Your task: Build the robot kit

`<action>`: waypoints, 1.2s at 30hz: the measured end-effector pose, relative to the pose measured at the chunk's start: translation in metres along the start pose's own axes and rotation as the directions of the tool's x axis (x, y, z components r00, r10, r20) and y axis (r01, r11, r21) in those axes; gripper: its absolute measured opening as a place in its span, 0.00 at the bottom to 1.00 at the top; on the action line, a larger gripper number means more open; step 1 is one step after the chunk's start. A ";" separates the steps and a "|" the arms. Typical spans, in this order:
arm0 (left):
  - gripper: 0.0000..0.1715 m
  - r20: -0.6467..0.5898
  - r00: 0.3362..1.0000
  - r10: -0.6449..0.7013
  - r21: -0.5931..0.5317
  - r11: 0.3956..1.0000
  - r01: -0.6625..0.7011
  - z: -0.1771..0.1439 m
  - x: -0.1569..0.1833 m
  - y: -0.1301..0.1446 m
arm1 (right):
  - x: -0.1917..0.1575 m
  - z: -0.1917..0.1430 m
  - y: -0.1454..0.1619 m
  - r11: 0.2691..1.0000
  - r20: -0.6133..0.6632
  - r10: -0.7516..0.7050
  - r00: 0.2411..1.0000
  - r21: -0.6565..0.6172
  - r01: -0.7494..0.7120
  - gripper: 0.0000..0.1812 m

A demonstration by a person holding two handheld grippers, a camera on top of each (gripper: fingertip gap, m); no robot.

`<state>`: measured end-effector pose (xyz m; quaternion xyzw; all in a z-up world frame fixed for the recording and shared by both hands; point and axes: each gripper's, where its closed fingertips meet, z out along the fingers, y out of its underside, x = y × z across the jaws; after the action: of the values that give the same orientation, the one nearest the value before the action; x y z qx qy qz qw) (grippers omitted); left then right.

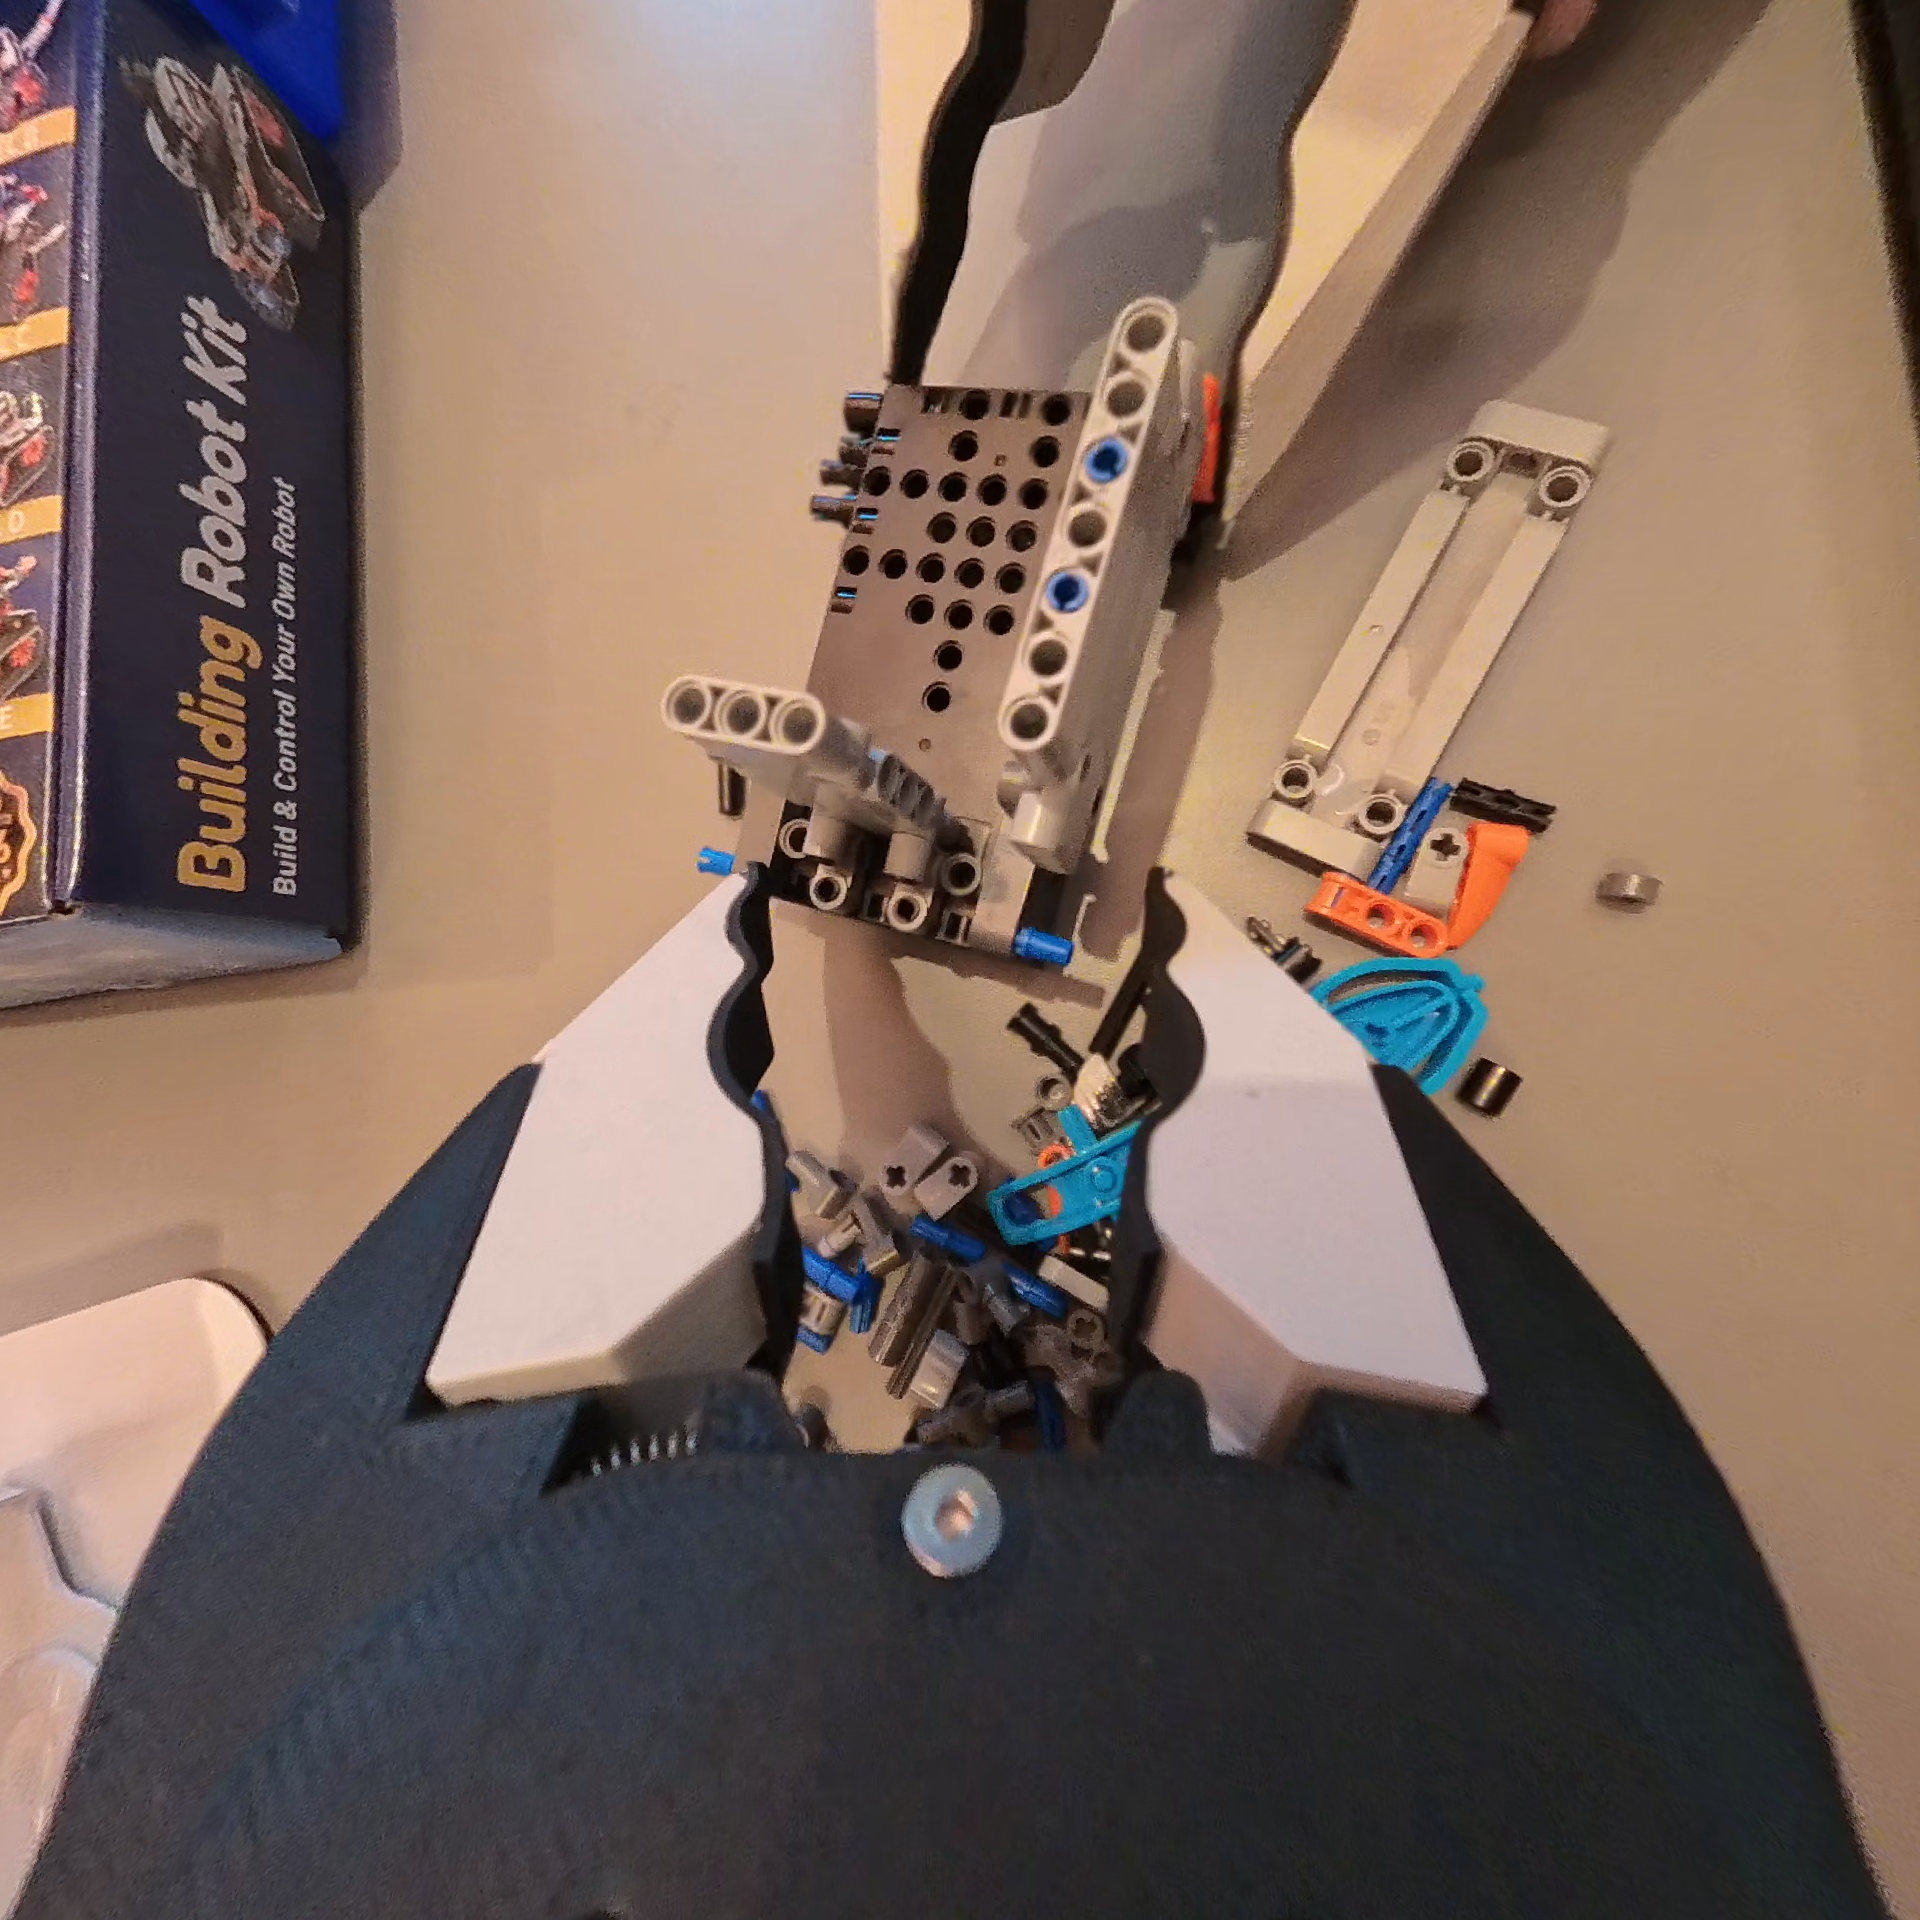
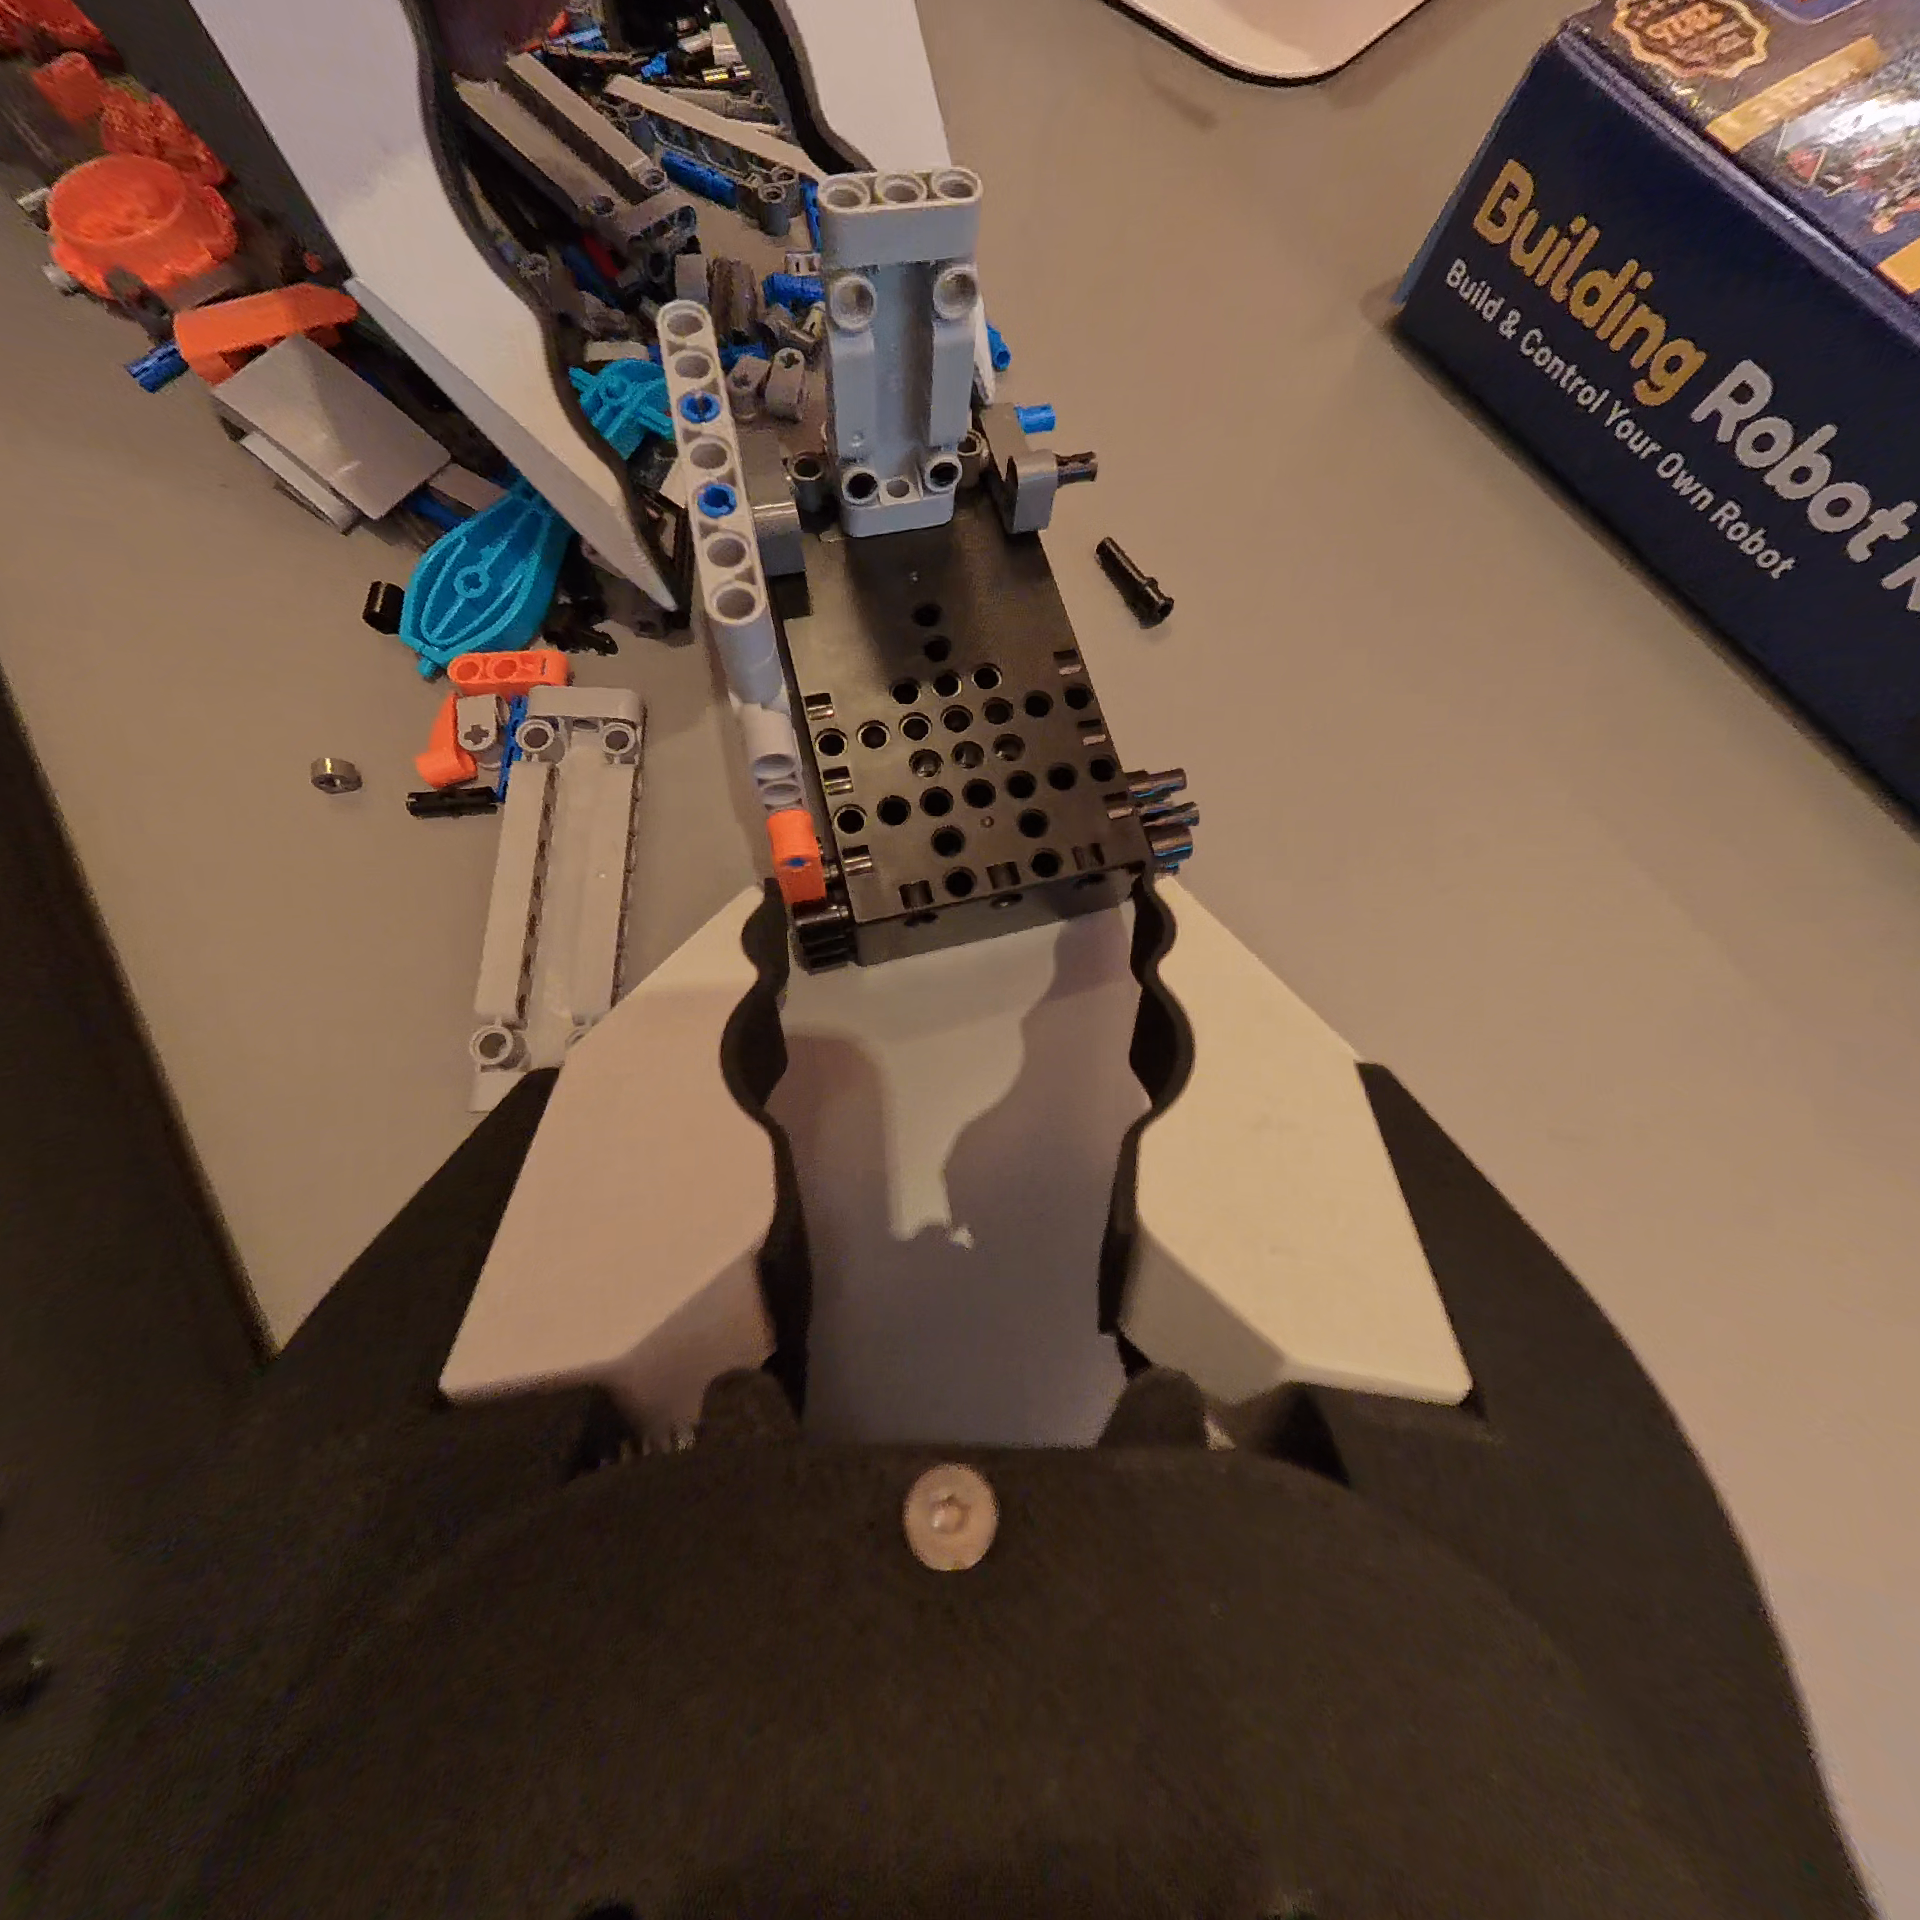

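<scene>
Flanking black perforated build (image 1: 940,582), left gripper (image 1: 951,883) and right gripper (image 2: 951,899) both spread, empty

The blue box (image 2: 1704,343) is cut off by the frame edge; its far side unseen

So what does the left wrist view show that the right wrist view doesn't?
Only the left wrist view: the small-parts pile lying between the left gripper's open fingers, and a white tray at lower left.

Only the right wrist view: orange wheels at upper left, a loose black pin right of the plate, and the right gripper open at the plate's near edge.

Both: the black holed plate with its grey beam, the kit box, the grey frame, teal parts and the grey table.
</scene>
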<state>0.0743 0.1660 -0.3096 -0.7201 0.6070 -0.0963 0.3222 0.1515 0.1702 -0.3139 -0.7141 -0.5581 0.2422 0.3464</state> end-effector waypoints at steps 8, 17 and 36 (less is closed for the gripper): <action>0.37 -0.015 1.000 0.007 0.036 0.999 -0.006 0.000 -0.007 0.002 | -0.015 -0.007 -0.002 0.999 0.034 -0.047 0.998 0.001 0.047 0.35; 0.36 -0.017 1.000 0.025 0.055 0.998 -0.024 0.000 -0.008 0.003 | -0.019 -0.004 -0.009 0.998 0.014 -0.065 0.998 0.007 0.065 0.49; 0.32 0.007 1.000 0.017 0.009 1.000 -0.017 0.008 -0.007 0.007 | -0.026 0.014 -0.008 0.997 0.006 0.052 0.999 -0.058 -0.051 0.51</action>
<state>0.0710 0.1749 -0.3186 -0.7138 0.6115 -0.0939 0.3281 0.1294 0.1497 -0.3180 -0.7371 -0.5476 0.2373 0.3171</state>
